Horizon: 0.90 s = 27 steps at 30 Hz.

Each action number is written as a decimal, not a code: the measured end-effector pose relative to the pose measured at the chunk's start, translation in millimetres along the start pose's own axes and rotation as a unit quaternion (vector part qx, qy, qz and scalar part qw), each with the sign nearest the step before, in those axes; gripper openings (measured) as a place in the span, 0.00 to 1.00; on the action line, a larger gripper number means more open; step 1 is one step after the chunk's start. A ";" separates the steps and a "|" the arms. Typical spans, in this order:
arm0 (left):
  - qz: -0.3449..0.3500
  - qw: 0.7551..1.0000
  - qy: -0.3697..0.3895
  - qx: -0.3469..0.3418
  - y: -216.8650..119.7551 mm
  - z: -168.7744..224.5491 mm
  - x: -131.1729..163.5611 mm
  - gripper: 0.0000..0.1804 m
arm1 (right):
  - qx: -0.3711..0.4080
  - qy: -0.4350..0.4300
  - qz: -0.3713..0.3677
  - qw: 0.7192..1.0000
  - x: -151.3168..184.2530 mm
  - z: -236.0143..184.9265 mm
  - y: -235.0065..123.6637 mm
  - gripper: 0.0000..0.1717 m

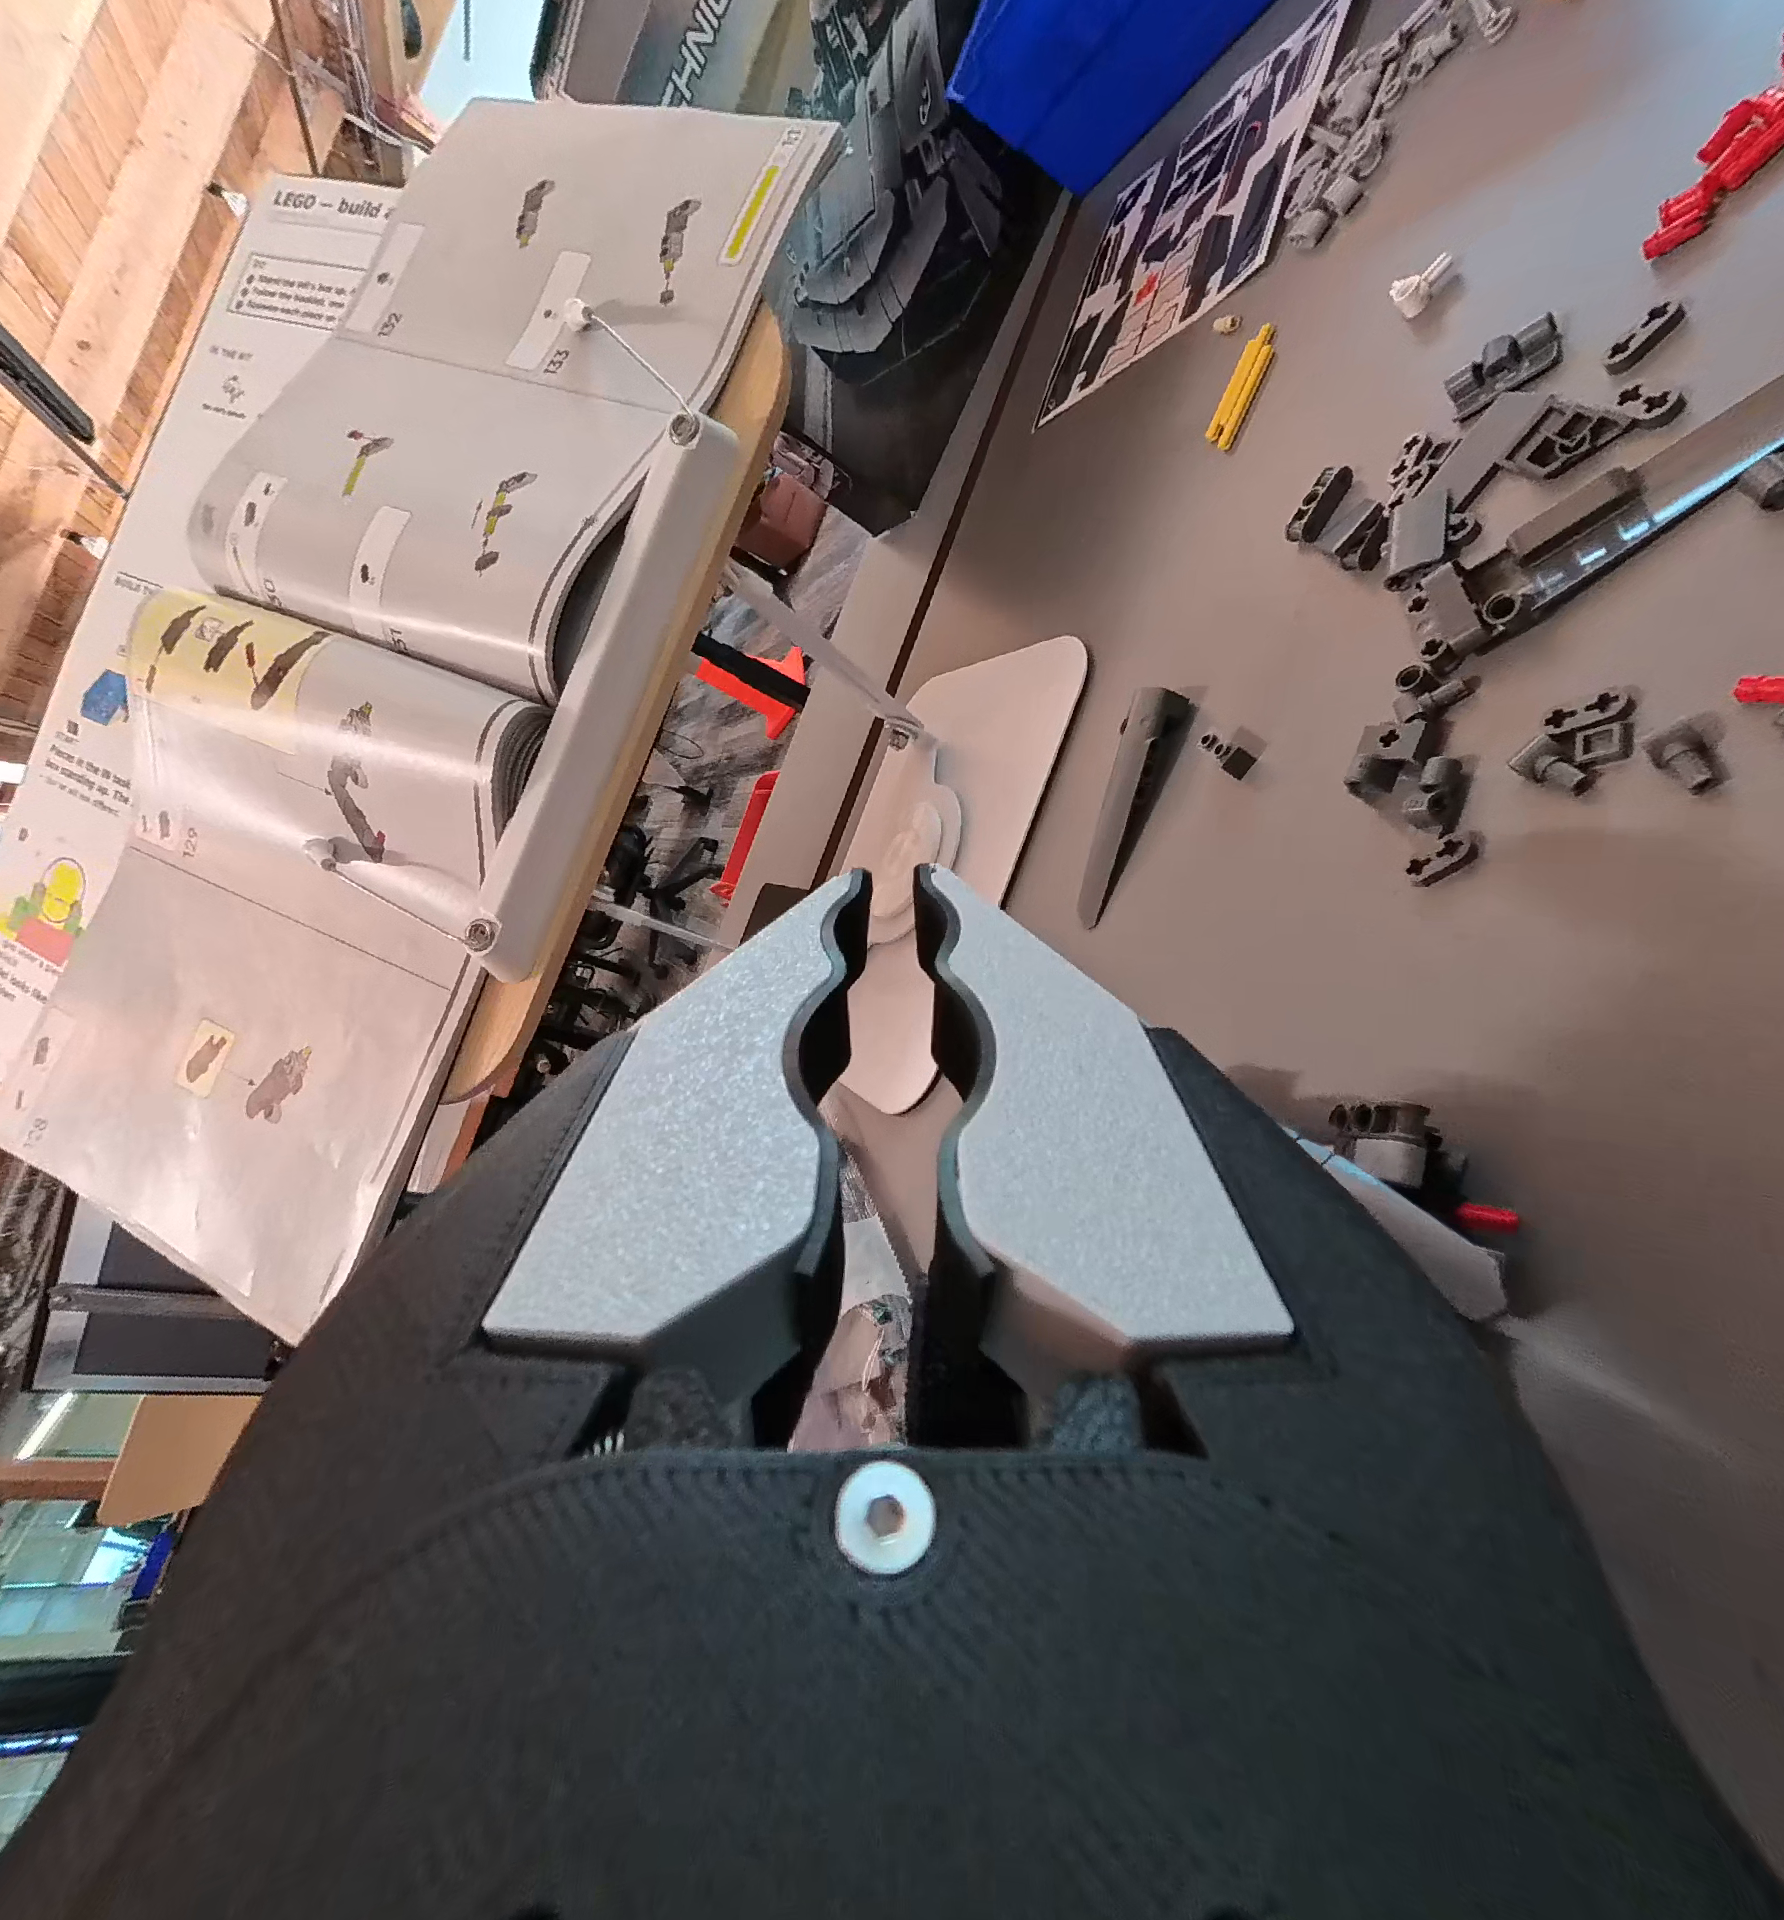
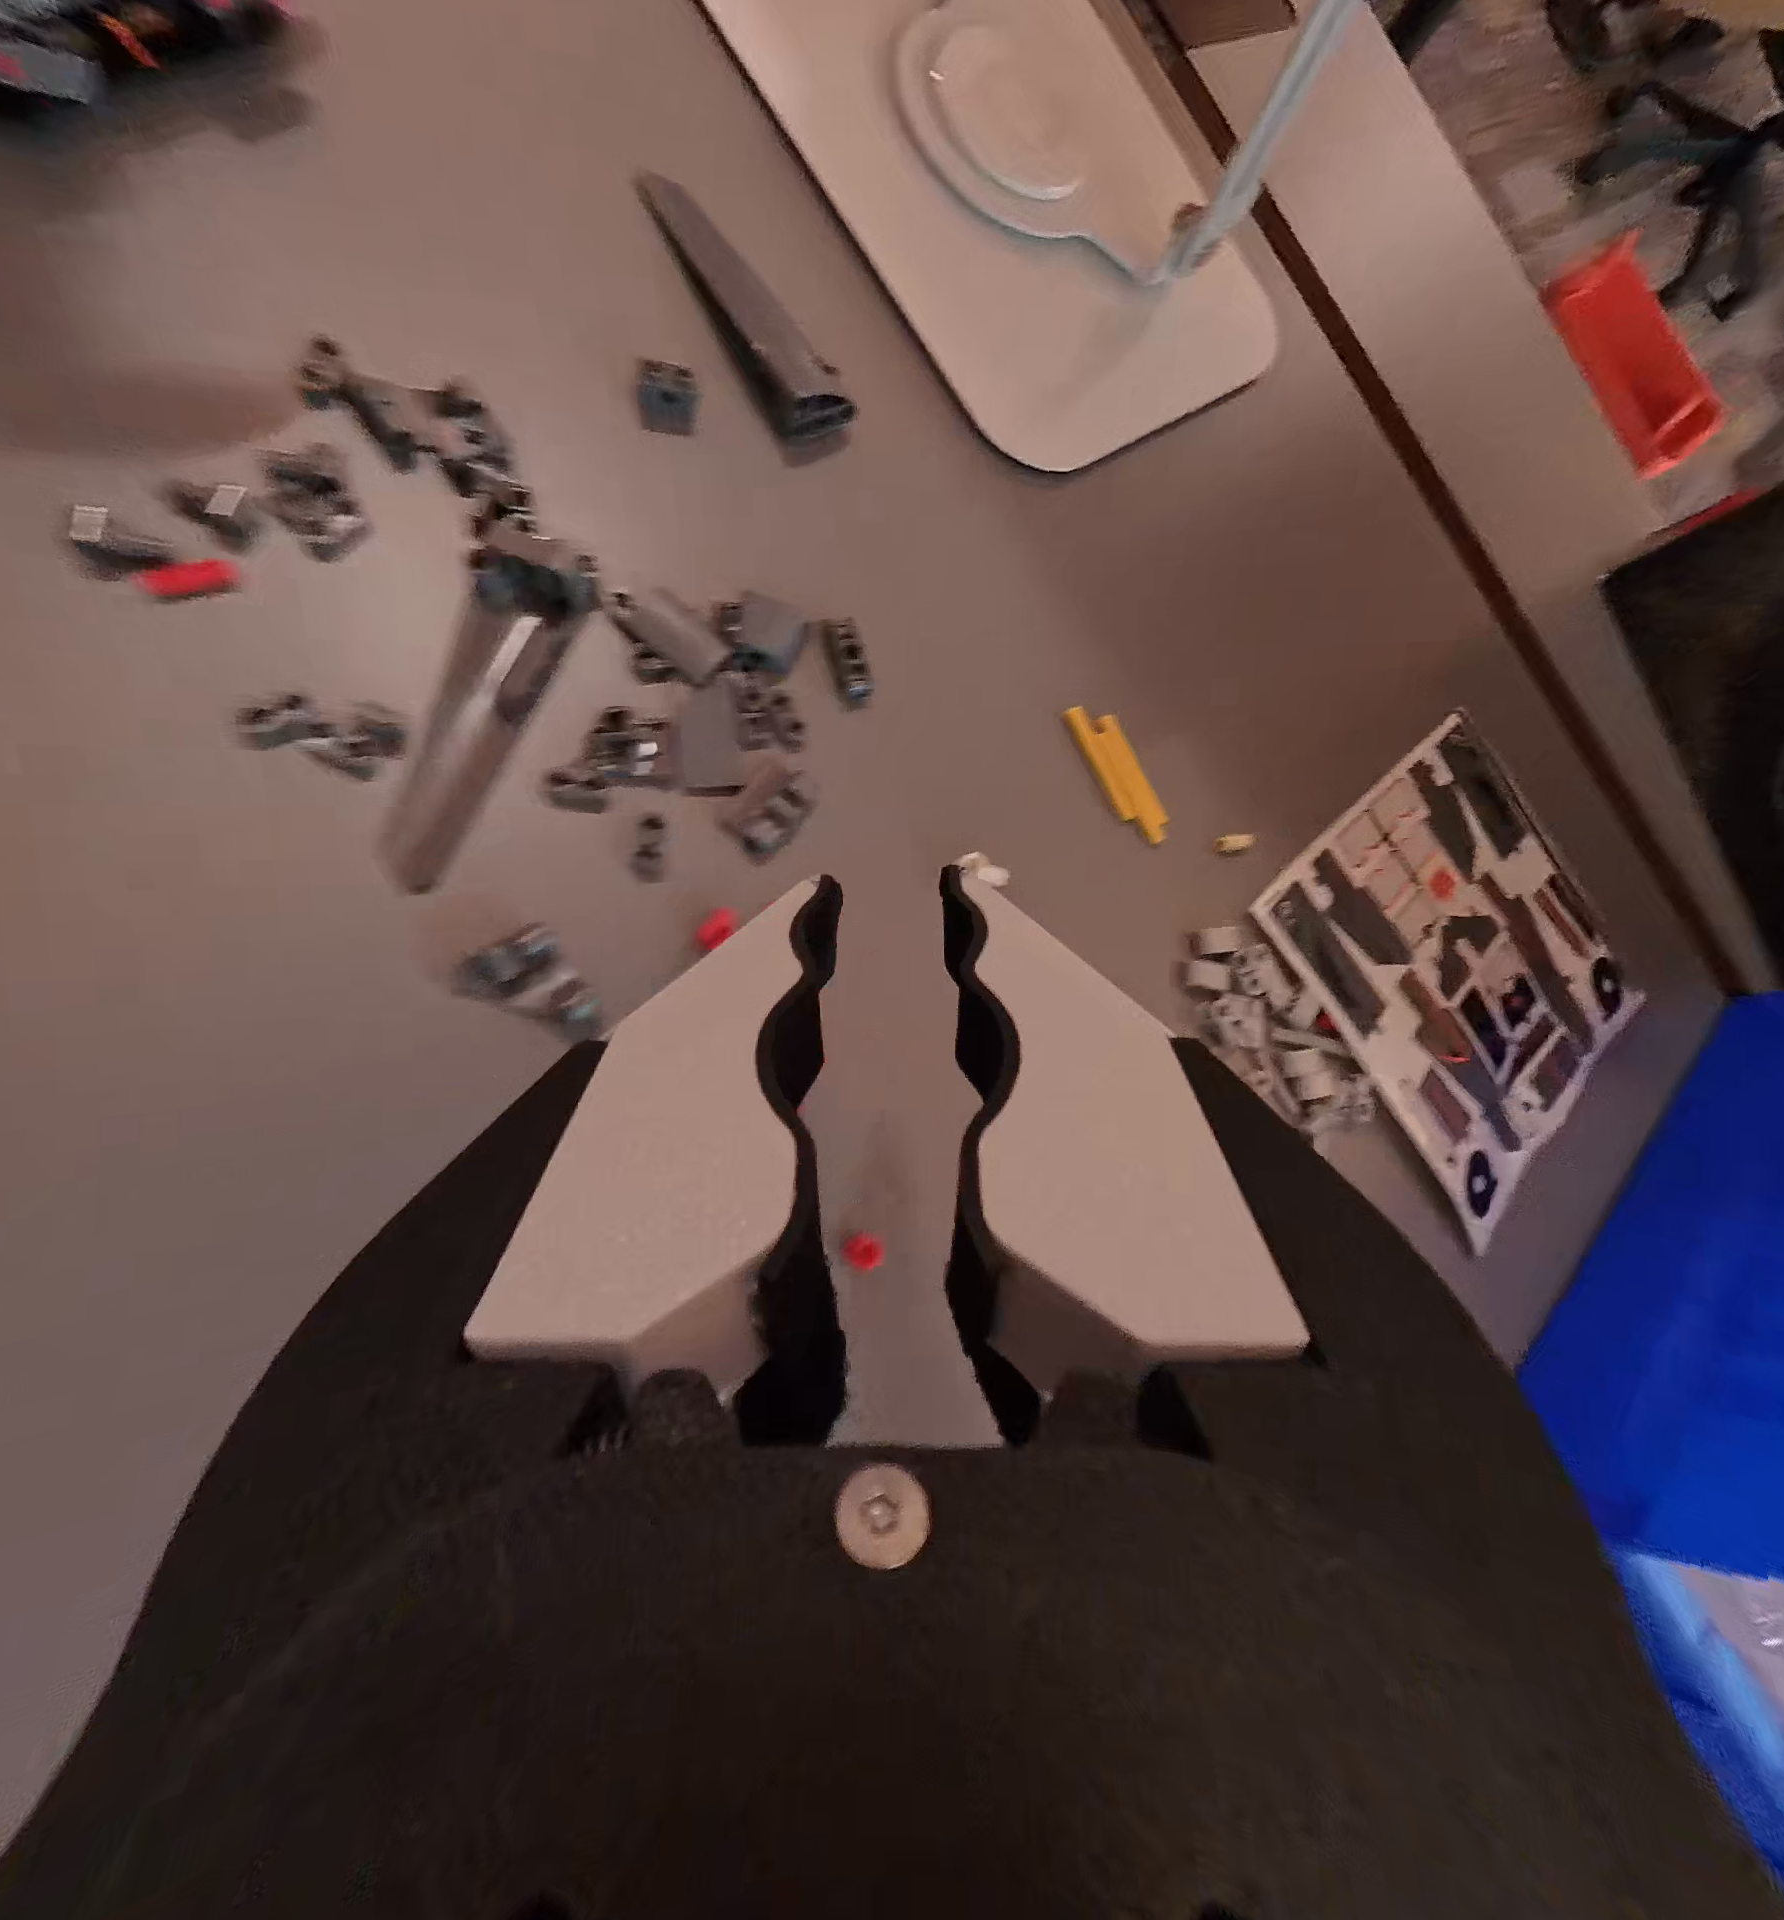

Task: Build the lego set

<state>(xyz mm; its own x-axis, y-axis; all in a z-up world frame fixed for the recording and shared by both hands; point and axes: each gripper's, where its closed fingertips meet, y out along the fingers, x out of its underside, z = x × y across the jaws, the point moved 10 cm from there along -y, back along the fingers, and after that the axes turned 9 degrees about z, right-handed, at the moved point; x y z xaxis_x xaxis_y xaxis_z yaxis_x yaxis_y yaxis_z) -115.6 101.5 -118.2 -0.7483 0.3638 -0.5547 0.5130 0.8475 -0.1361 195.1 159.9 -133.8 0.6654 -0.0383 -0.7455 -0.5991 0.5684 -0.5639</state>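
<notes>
R tool (image 2: 890,883): jaws apart, nothing between the pads, held above the bench (image 2: 192,1195). A small white piece (image 2: 983,868) lies just beyond its R fingertip; a red stud (image 2: 862,1250) shows below the gap. Centre over one piece before descending. L tool (image 1: 894,883): narrow gap, nothing gripped, pointing at the stand base (image 1: 1013,748).

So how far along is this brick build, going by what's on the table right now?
Early, it seems. Done: only a small dark grey brick cluster with a long beam looks joined. In hand: nothing; the left gripper and right gripper are both bare. Left: loose grey pieces, yellow rods and an apparently unused sticker sheet.
</notes>
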 end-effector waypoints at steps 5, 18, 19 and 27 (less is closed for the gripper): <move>0.001 1.000 0.004 -0.001 0.0 0.2 -0.3 0.04 | 0.005 -0.053 -0.045 0.998 -0.5 36.5 52.0 0.10; 0.001 1.000 -0.015 0.022 2.9 0.3 6.6 0.04 | -0.127 -0.145 -0.037 0.980 2.4 73.6 108.6 0.00; 0.003 1.000 -0.017 0.023 2.9 -0.3 6.4 0.04 | -0.133 -0.148 -0.036 0.979 1.8 76.3 108.2 0.00; 0.005 0.999 -0.021 0.028 4.3 -1.9 3.9 0.03 | -0.144 -0.172 -0.041 0.974 0.4 88.3 109.3 0.00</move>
<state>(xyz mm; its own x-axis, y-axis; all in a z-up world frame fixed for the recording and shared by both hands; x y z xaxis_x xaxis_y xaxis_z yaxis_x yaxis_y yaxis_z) -117.1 107.3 -119.4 -0.7246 0.3550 -0.5907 0.5443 0.8205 -0.1746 169.2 294.6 -164.4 0.7964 0.2319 -0.5586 -0.6047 0.3183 -0.7301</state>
